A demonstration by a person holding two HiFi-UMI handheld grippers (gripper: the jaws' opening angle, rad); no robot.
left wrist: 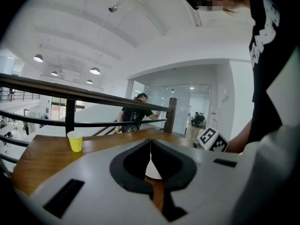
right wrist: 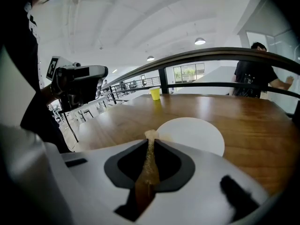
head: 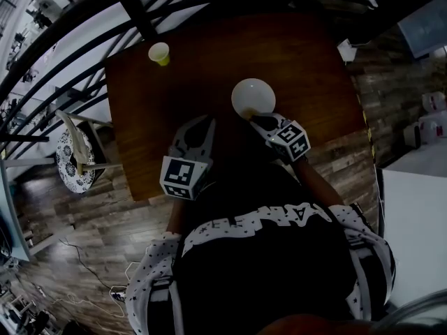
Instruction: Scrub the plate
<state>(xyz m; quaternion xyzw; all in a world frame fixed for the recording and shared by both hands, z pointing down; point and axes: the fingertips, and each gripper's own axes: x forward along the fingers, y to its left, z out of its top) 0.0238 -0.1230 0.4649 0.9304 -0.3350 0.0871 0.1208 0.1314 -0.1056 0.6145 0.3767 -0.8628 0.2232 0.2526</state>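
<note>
The right claw (right wrist: 151, 138) is gripping a tan pad (right wrist: 149, 165) at the rim of the plate (head: 253, 96) on the bench (head: 209, 61), the left claw (left wrist: 150, 143) is staying out, clenched empty, and scrubbing seemingly is just starting.

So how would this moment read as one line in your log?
left gripper: jaws shut, empty | right gripper: jaws shut on tan pad | pad tip at plate near edge, contact unclear | yellow cup: upright, apart from plate
</note>
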